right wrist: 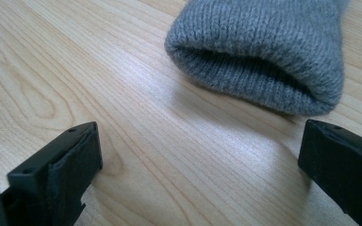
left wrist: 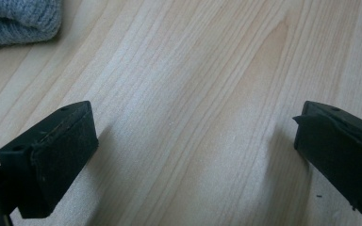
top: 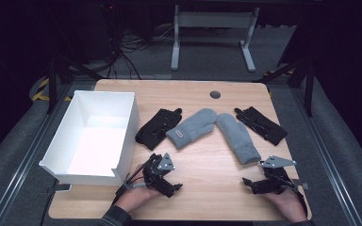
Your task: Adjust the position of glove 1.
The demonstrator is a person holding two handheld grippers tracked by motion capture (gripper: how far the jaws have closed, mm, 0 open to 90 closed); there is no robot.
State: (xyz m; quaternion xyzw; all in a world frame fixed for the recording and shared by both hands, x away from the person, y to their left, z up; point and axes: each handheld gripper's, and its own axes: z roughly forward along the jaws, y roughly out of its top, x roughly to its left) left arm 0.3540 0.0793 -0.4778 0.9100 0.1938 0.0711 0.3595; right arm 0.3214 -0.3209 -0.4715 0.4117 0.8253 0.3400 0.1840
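Both grippers, left and right, are resting wide open and empty near the table edge, the right one facing the grey mitten cuff just ahead for pickup.

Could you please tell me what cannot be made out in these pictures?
- High view: label text on the left grey knitted mitten is too small.
- Right gripper view: the right grey knitted mitten is cut off by the top edge.
- High view: the white open box hides its inner near wall.
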